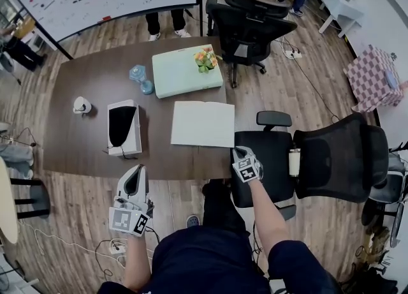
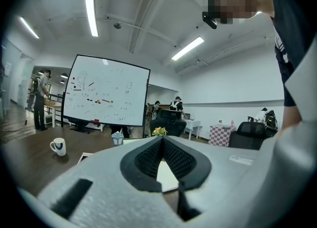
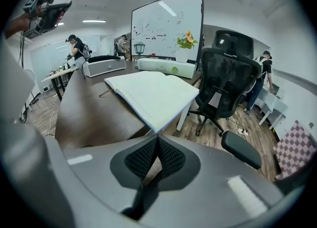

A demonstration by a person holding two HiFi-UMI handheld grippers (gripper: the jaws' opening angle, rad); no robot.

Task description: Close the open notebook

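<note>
Notebook: the notebook [image 1: 203, 124] lay open and flat at the middle of the head view, near the front edge of the dark table [image 1: 83, 146], white pages up.
Right gripper: the right gripper [image 1: 238, 151] sat at the table's front edge, low and right of centre, its tip just beside the notebook's near right corner.
Right fingers: in the right gripper view the black ribbed pads [image 3: 171, 157] were pressed together at the tip with nothing between them; the notebook's corner [image 3: 153, 93] stood right above the tip, and I could not tell whether they touched.
Left gripper: the left gripper [image 1: 138, 171] hung at the lower left of the head view, off the table's front edge and well apart from the notebook.
Left fingers: its pads [image 2: 148, 158] also met at the tip and gripped nothing.
Other things: a black-and-white box [image 1: 123, 127] lay left of the notebook, a mug [image 1: 81, 105] further left, and a pale green box [image 1: 182, 73] with flowers [image 1: 205, 58] behind it.
</note>
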